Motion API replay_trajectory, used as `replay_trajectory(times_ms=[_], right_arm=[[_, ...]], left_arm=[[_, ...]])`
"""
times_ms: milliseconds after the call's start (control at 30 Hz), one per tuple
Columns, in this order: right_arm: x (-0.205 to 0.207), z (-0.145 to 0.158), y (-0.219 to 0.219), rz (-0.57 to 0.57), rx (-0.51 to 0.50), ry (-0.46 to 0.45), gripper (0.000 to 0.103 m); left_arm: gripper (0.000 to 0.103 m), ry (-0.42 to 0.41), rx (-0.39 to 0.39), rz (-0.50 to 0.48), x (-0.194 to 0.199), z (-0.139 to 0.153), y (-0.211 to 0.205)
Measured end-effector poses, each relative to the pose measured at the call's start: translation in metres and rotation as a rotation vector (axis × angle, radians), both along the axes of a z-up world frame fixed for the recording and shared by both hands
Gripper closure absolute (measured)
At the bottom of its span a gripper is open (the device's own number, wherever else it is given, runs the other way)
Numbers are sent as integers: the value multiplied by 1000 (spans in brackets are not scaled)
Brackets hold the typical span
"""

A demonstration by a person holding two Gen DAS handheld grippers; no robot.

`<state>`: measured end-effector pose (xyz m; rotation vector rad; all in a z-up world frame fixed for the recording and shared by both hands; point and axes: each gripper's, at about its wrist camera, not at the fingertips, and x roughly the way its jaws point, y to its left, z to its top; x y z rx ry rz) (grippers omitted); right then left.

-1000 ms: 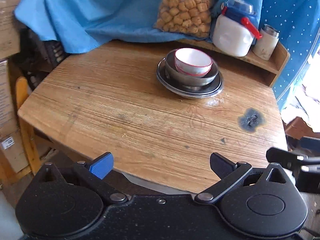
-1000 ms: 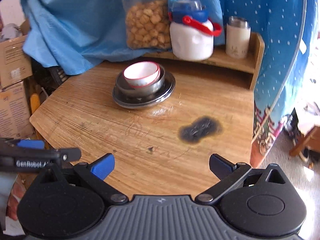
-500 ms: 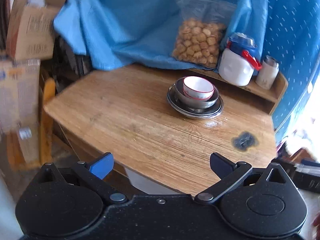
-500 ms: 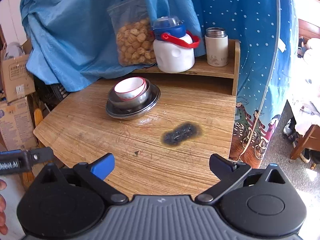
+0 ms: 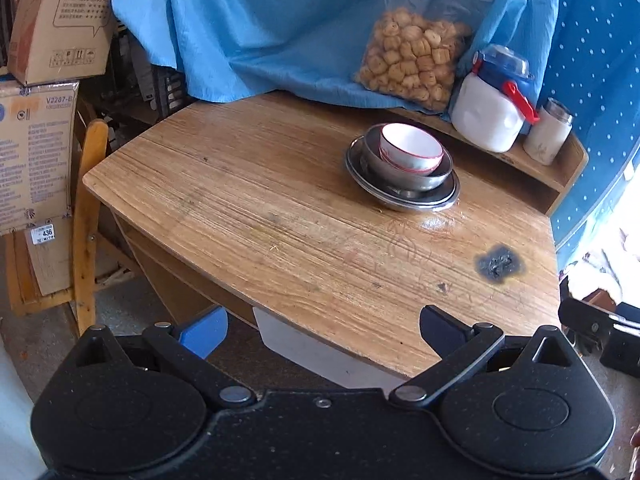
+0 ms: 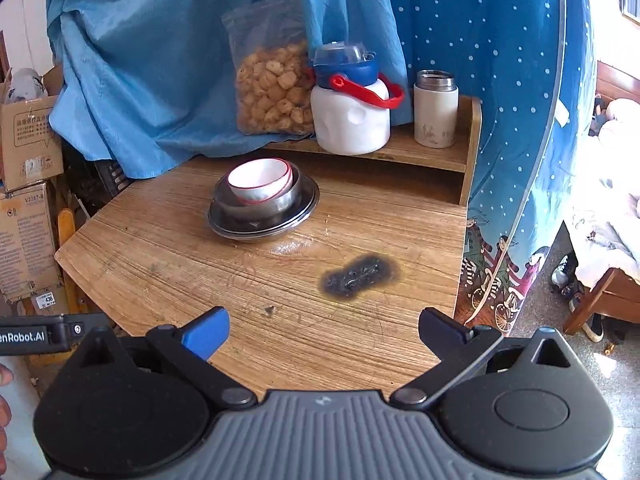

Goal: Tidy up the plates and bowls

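I note my left gripper (image 5: 322,326) with fingers spread wide and nothing between them, held off the near edge of the wooden surface (image 5: 280,232). My right gripper (image 6: 324,328) is likewise spread and empty, over the near part of the surface. The white bowl with red rim (image 6: 260,181) sits nested in a steel bowl (image 6: 258,200), which rests on stacked steel plates (image 6: 264,220) toward the back of the surface, well apart from both grippers. A dark burn mark (image 6: 356,272) lies between the stack and the right gripper. On the rear shelf (image 6: 432,152) stand a snack bag (image 6: 272,88), a white jug (image 6: 350,112) and a flask (image 6: 435,110).
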<state>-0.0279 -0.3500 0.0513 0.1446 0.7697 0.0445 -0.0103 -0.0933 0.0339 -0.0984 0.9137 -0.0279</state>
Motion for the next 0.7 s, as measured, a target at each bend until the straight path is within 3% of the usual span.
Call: replay_trajectory(times_ms=[300,700], right_arm=[[2,0,5,-17,-6,13,0],[-1,-7,3,-32,2,50,0]], left_arm=[[1,16,48,-77,5,-4,-7],[1,39,38,-92,6,-7,-5]])
